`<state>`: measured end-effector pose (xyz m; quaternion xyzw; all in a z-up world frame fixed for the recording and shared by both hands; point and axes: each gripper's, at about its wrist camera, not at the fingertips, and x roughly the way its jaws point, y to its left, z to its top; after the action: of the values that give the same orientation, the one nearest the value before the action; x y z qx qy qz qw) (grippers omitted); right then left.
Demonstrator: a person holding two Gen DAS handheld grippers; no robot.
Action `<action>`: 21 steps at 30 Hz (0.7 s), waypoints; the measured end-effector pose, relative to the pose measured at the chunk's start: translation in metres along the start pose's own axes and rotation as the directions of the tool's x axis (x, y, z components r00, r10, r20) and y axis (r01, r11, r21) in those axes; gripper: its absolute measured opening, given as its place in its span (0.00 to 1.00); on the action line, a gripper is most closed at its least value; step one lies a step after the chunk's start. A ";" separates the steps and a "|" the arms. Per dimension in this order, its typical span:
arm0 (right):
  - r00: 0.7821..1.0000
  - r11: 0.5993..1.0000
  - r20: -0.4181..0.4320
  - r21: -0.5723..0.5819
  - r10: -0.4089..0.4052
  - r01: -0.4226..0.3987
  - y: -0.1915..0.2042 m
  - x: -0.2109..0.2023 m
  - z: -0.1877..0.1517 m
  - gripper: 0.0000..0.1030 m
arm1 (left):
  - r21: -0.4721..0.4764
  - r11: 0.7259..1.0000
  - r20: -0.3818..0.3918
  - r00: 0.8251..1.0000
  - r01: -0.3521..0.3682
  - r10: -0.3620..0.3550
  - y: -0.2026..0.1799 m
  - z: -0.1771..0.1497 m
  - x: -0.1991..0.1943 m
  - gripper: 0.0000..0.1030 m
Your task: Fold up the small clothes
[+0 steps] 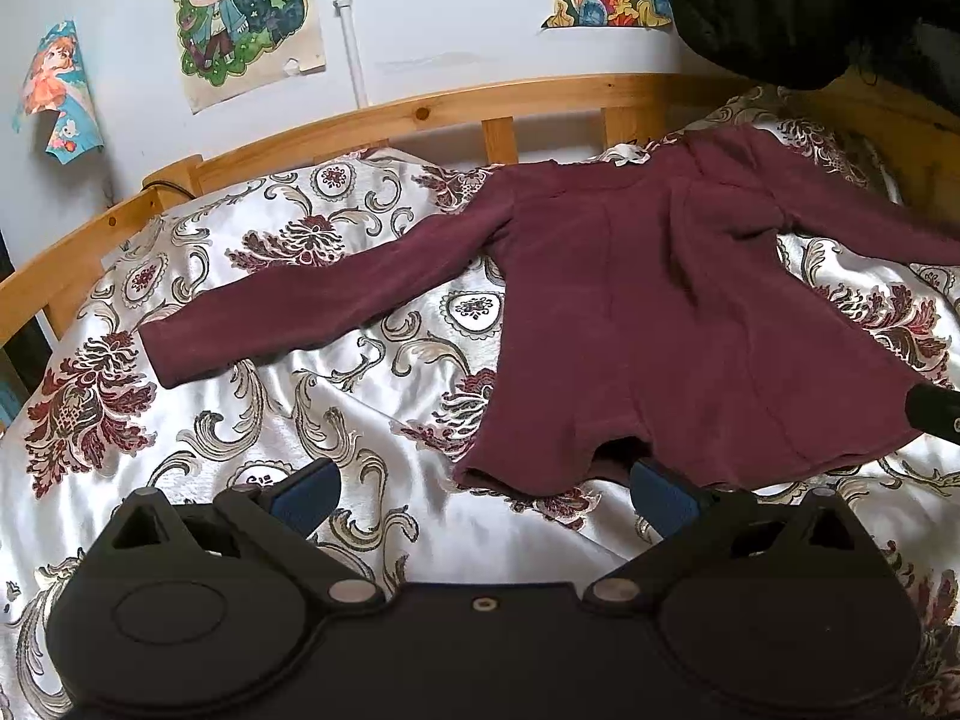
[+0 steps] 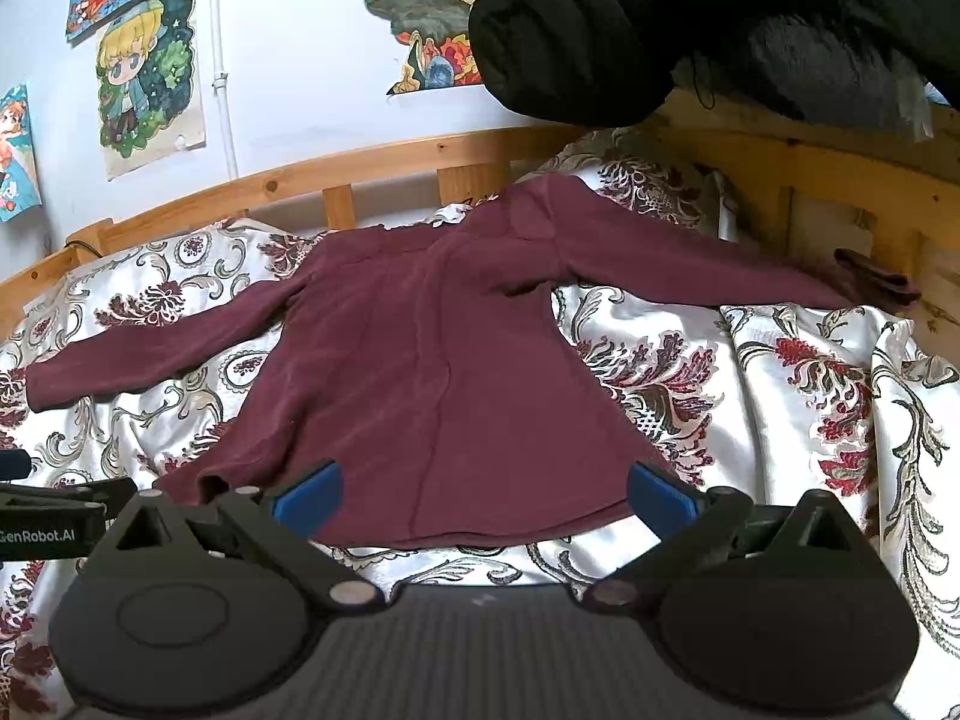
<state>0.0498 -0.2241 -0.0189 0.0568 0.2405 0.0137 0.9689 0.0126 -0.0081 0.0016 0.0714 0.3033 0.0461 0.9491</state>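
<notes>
Your left gripper point(image 1: 486, 495) hovers low over the bedspread point(image 1: 336, 384), just in front of the near hem of the maroon top point(image 1: 630, 312). Its two blue pads point(image 1: 306, 495) stand wide apart and hold nothing. The right pad is close to the left part of the hem, where the cloth lifts a little and makes a dark gap; I cannot tell if the pad touches it.

Your right gripper point(image 2: 483, 498) is also spread wide and empty. It faces the middle of the near hem of the top point(image 2: 432, 360), and its pads point(image 2: 309, 495) sit over the hem edge, one at each side.

The top lies flat on the bed with its body toward you and its collar far, near the wooden bed rail point(image 2: 384, 162). The left sleeve point(image 1: 288, 306) stretches out to the left and its cuff lies well away from the rail. The right sleeve point(image 2: 708, 270) reaches far right, and its cuff hangs over the bedspread edge against the wooden frame there.

A black padded garment point(image 2: 660, 18) hangs above the far right corner. On the left of the body there is much free bedspread; on the right the cloth falls off soon in folds. In the right view, your left gripper's body point(image 2: 42, 516) shows at the left edge, near the left hem corner.
</notes>
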 end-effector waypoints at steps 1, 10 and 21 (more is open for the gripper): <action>1.000 1.000 -0.001 0.001 0.000 0.000 0.000 0.000 0.000 1.00 | 0.001 1.000 0.000 1.000 -0.001 0.001 0.000 0.000 0.000 0.99; 1.000 1.000 -0.012 0.025 0.013 -0.013 -0.002 0.001 0.000 1.00 | -0.001 1.000 -0.001 1.000 -0.001 0.001 0.000 0.000 0.000 0.99; 1.000 1.000 -0.012 0.028 0.014 -0.013 -0.002 0.001 -0.001 1.00 | 0.000 1.000 -0.002 1.000 -0.001 0.001 0.000 0.000 0.000 0.99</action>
<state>0.0500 -0.2260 -0.0206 0.0719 0.2462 0.0172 0.9664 0.0126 -0.0078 0.0020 0.0717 0.3042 0.0468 0.9488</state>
